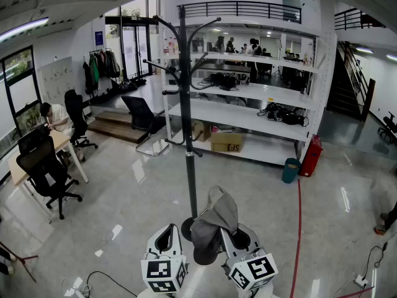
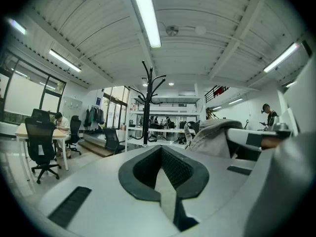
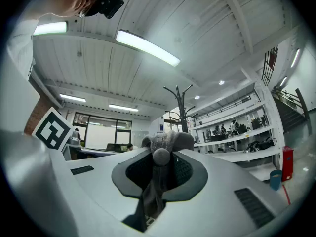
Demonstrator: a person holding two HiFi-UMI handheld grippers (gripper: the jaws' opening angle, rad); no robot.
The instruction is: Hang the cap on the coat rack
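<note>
In the head view, the coat rack (image 1: pixel 186 129) is standing on the glossy floor (image 1: pixel 124 197), its pole rising toward 12 o'clock and its curved hooks bare. The grey cap (image 1: pixel 214 221) is hanging near the rack's base at about 6 o'clock in the frame, draped over the right hand-held gripper (image 1: pixel 239 236). The left hand-held gripper (image 1: pixel 166 233) is sitting just beside it at 9 o'clock, apart from the cap. White shelving (image 1: pixel 248 98) is running behind the rack, and a person (image 1: pixel 53 117) is sitting at a desk at 9 o'clock.

In the left gripper view, the left hand-held gripper (image 2: pixel 163 177) is showing its jaws drawn narrow, pads meeting at the tip with nothing between them. The cap (image 2: pixel 212 135) is bulging at 3 o'clock, and the coat rack (image 2: pixel 146 107) is standing well apart at 12 o'clock.

In the right gripper view, the right hand-held gripper (image 3: pixel 159 174) is pinching the cap (image 3: pixel 165 142) between its jaws (the crown button is facing the camera), fabric trailing down toward 6 o'clock. The coat rack (image 3: pixel 181 110) is rising behind it at 12 o'clock, well apart
</note>
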